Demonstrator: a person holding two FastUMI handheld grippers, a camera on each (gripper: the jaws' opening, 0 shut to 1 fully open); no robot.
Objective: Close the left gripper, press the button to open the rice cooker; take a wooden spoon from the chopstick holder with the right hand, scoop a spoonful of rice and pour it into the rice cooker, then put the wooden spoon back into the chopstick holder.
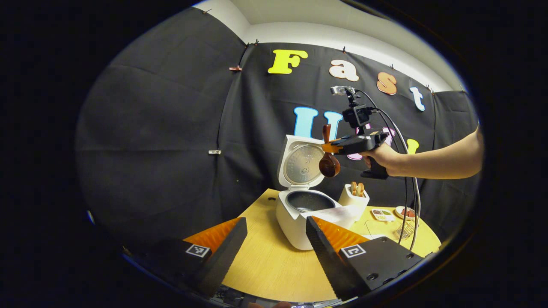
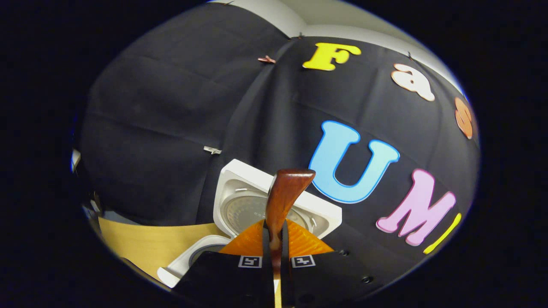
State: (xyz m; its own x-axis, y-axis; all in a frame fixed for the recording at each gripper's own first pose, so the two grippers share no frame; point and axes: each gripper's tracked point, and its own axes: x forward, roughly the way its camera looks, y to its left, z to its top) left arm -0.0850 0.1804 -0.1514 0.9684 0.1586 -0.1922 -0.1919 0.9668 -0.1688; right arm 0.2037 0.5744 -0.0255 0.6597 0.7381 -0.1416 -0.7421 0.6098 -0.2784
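Note:
The white rice cooker stands on the table with its lid raised and the dark inner pot showing. My left gripper is open in front of it, holding nothing. Above the pot, my right gripper, held by a hand, is shut on a wooden spoon that hangs bowl down. In the right gripper view the spoon's handle rises from my right gripper, with the lid beyond it. The white chopstick holder with wooden utensils stands right of the cooker.
The round wooden table carries two small dishes and a wire basket at its right side. Cables hang from the right gripper down toward the table. A pale object lies by the cooker, partly hidden by my left finger.

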